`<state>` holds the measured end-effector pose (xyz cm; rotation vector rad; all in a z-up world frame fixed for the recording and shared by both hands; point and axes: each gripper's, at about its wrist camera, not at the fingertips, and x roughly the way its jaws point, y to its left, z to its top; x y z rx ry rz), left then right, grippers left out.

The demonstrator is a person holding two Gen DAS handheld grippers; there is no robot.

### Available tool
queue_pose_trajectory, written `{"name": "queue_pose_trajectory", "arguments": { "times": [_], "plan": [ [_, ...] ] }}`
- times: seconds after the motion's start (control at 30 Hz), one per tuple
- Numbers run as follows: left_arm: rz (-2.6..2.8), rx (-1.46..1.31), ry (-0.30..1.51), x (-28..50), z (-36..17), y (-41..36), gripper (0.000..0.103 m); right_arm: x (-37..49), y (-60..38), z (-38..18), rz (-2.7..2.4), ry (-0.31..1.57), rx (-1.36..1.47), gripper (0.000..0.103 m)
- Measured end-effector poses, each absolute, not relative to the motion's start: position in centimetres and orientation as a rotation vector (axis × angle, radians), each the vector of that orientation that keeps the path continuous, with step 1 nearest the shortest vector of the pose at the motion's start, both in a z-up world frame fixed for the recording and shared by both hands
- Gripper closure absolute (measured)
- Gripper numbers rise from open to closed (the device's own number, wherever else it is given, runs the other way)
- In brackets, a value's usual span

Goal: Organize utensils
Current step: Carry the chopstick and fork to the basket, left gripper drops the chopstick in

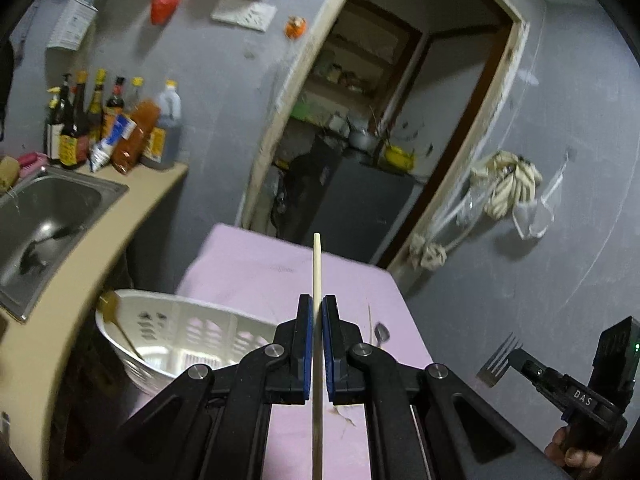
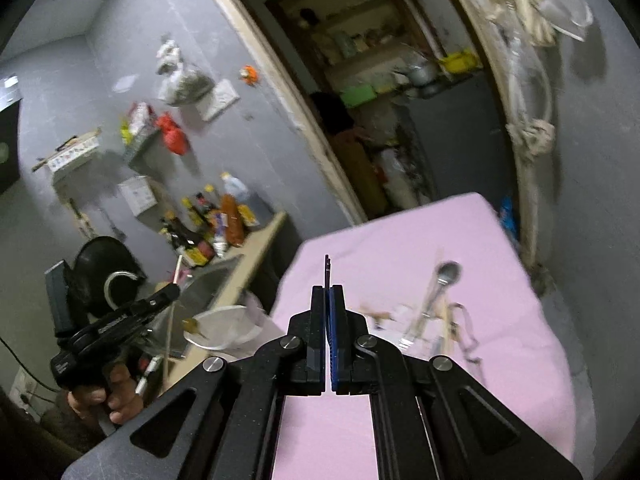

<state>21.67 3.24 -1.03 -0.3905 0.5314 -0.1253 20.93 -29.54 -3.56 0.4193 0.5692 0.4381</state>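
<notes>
My left gripper (image 1: 317,300) is shut on a pale wooden chopstick (image 1: 317,264) that stands up between its blue pads, above the pink table (image 1: 256,268). My right gripper (image 2: 328,292) is shut on a metal fork, seen edge-on (image 2: 327,270); the left wrist view shows its tines (image 1: 498,362) at the lower right. A white slotted basket (image 1: 176,332) sits at the table's left edge with a yellow-handled utensil (image 1: 114,316) in it. A spoon (image 2: 448,274) and other blurred utensils lie on the pink table (image 2: 400,240) right of my right gripper.
A steel sink (image 1: 44,216) is set in the beige counter (image 1: 80,280) on the left, with sauce bottles (image 1: 108,128) behind it. A doorway (image 1: 360,140) opens beyond the table. Rope (image 1: 508,184) and bags hang on the grey wall at right.
</notes>
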Motion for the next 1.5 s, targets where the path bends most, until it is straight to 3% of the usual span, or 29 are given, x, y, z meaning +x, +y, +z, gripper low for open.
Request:
{"name": "queue_pose_trajectory", "arguments": {
  "times": [0.53, 0.97, 1.5],
  "plan": [
    [0.013, -0.422, 0.339, 23.5, 3.0, 15.2, 0.098, 24.0, -17.5, 0.9, 0.647, 0.409, 0.506, 0.101],
    [0.032, -0.541, 0.314, 30.1, -0.5, 18.2, 0.098, 28.0, -13.0, -3.5, 0.582, 0.503, 0.466, 0.101],
    [0.049, -0.462, 0.380, 32.6, -5.2, 16.1, 0.098, 30.1, -11.7, -8.6, 0.564, 0.618, 0.509, 0.101]
  ]
}}
